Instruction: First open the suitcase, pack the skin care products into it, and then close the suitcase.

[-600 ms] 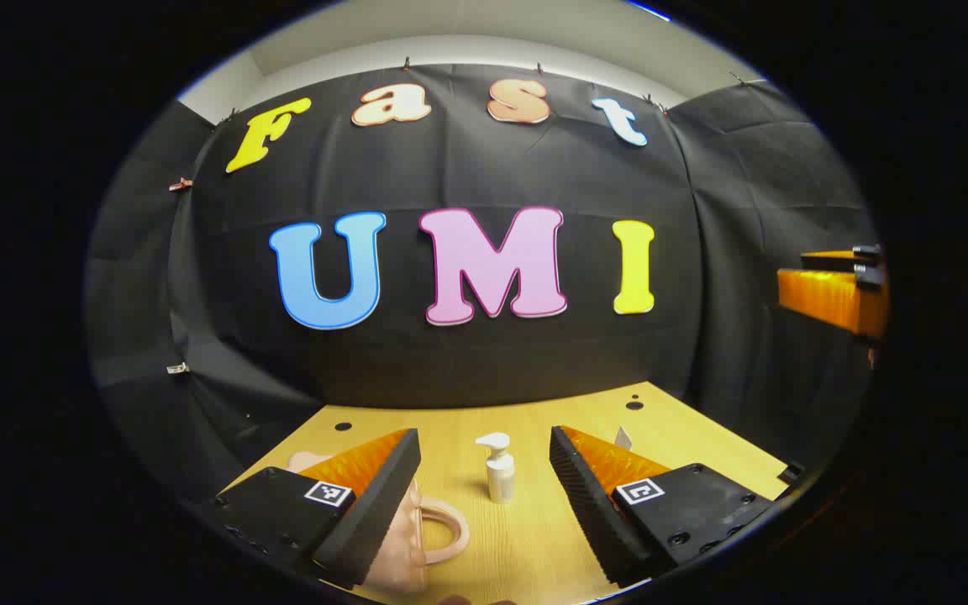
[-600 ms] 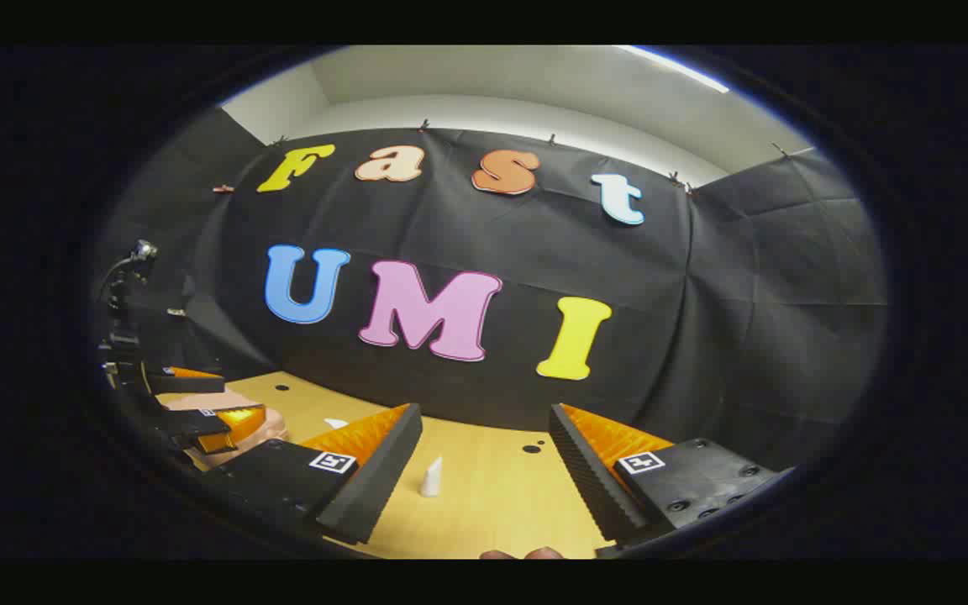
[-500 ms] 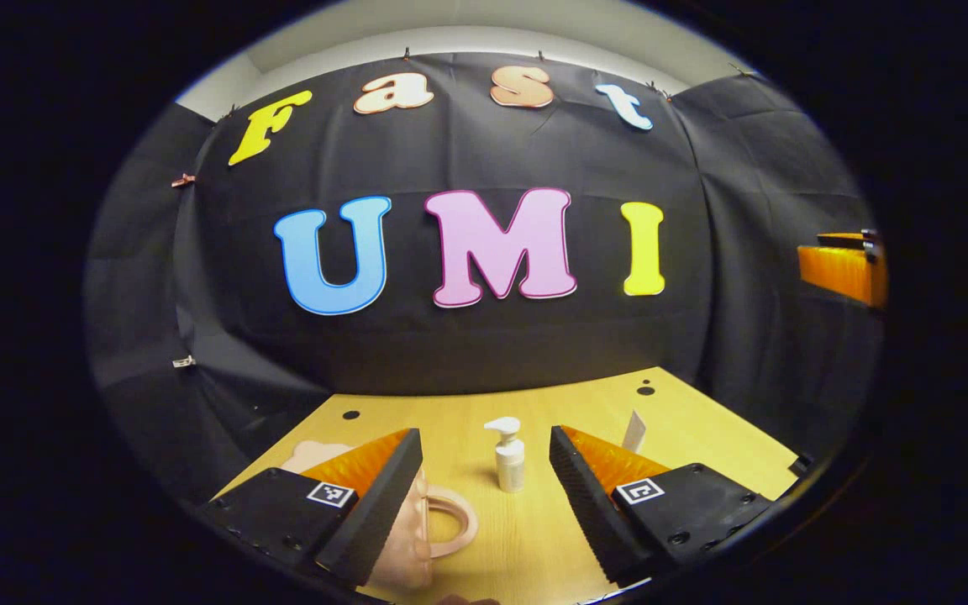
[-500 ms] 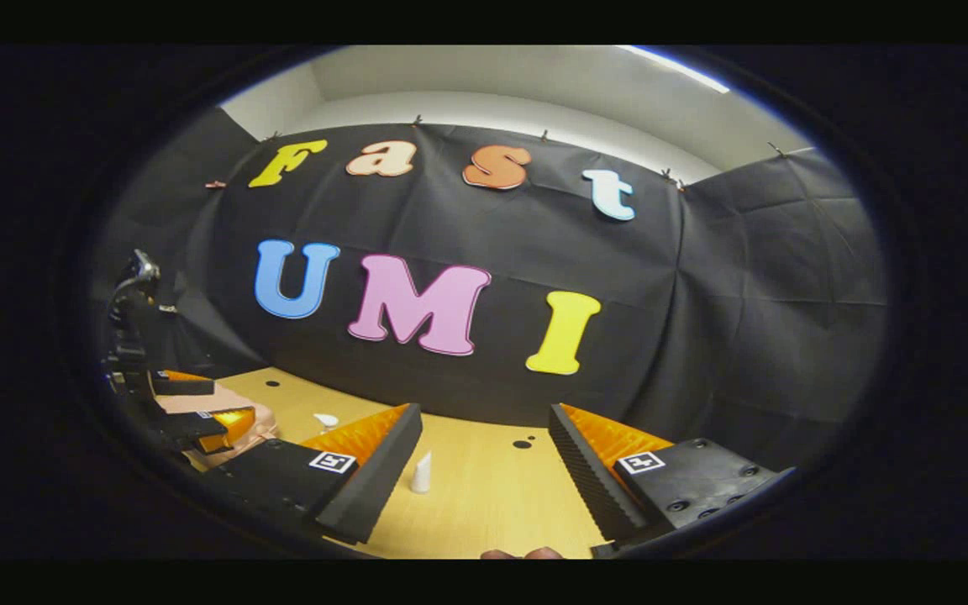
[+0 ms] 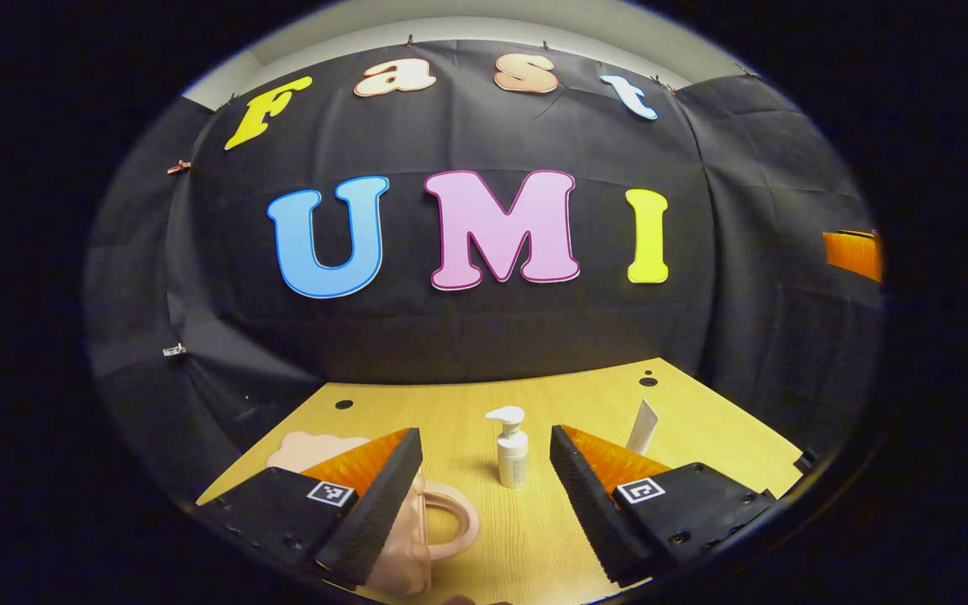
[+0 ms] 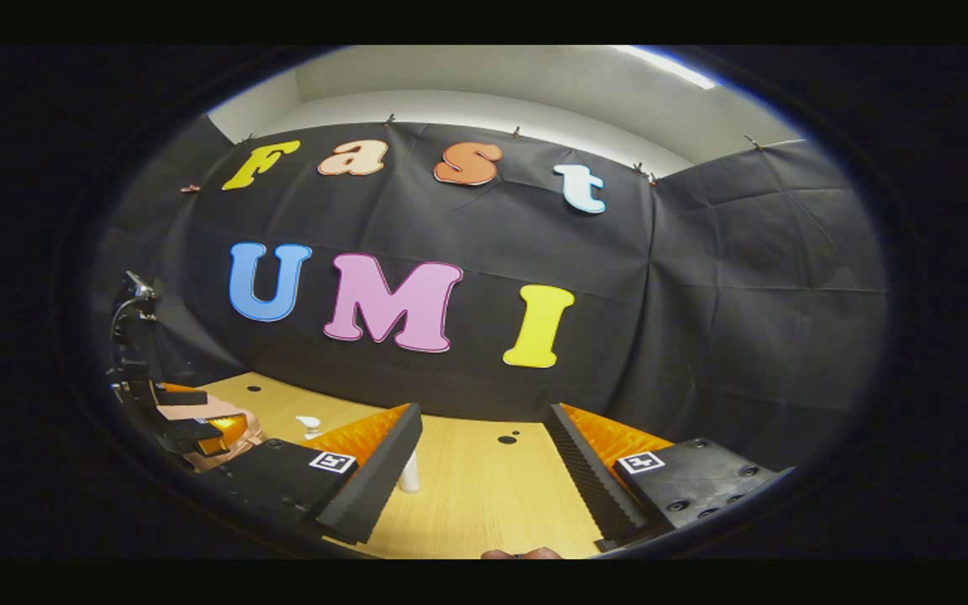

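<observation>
A pink suitcase point(image 5: 444, 523) with a loop handle lies shut on the wooden table point(image 5: 702, 441), partly behind the near finger of my open left gripper point(image 5: 484, 439). Past the fingertips stands a white pump bottle point(image 5: 512, 447), and a white tube point(image 5: 642, 426) stands farther right. In the right gripper view, my right gripper point(image 6: 484, 413) is open above the table point(image 6: 484, 504); the tube point(image 6: 409, 479) peeks out beside its left finger. Farther left there are the pump bottle point(image 6: 309, 425) and the suitcase point(image 6: 236, 420), with the left gripper point(image 6: 207, 410) over it.
Black cloth walls close the booth behind and on both sides of the table. Small dark holes point(image 5: 642, 381) dot the tabletop near its back edge. An orange piece of the right gripper point(image 5: 852, 252) sits at the far right of the left gripper view.
Both views have shifted a little: the bottle and tube sit higher in the left gripper view. In the right gripper view the tube has slid left, against the left finger. Both grippers stay open.
</observation>
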`<move>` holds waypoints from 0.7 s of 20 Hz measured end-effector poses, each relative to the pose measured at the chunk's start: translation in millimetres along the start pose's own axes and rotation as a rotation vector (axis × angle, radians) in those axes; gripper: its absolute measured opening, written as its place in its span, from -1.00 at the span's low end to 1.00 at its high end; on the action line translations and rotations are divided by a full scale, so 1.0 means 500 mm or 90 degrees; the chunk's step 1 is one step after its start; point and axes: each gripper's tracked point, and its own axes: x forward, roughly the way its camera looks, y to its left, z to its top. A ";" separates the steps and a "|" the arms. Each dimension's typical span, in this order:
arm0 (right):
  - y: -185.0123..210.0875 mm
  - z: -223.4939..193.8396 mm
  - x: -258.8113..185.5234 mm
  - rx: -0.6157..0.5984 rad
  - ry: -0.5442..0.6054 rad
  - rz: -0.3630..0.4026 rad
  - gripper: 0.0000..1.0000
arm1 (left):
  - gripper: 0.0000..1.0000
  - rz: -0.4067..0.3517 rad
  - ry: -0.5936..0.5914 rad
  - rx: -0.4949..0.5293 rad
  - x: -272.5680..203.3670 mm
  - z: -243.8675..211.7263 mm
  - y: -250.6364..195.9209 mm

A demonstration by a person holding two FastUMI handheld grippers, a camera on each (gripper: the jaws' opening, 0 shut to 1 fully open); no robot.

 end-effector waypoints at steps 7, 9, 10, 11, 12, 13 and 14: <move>0.050 0.003 0.025 0.024 -0.005 0.020 0.94 | 0.94 -0.004 -0.033 -0.022 -0.006 0.031 0.020; 0.063 0.000 0.035 0.024 0.002 0.028 0.94 | 0.95 -0.011 0.013 -0.026 0.006 -0.014 0.019; 0.067 -0.002 0.038 0.026 0.004 0.030 0.94 | 0.95 -0.026 0.044 -0.033 0.015 -0.039 0.009; 0.072 -0.004 0.039 0.029 0.003 0.034 0.94 | 0.96 -0.042 0.075 -0.038 0.020 -0.065 -0.001; 0.078 -0.007 0.039 0.032 0.003 0.041 0.94 | 0.96 -0.046 0.100 -0.039 0.032 -0.087 0.000; 0.081 -0.019 0.044 0.030 0.008 0.047 0.93 | 0.95 -0.036 0.125 -0.038 0.048 -0.111 0.007; 0.081 -0.032 0.048 0.025 0.016 0.053 0.94 | 0.95 -0.030 0.148 -0.037 0.061 -0.131 0.011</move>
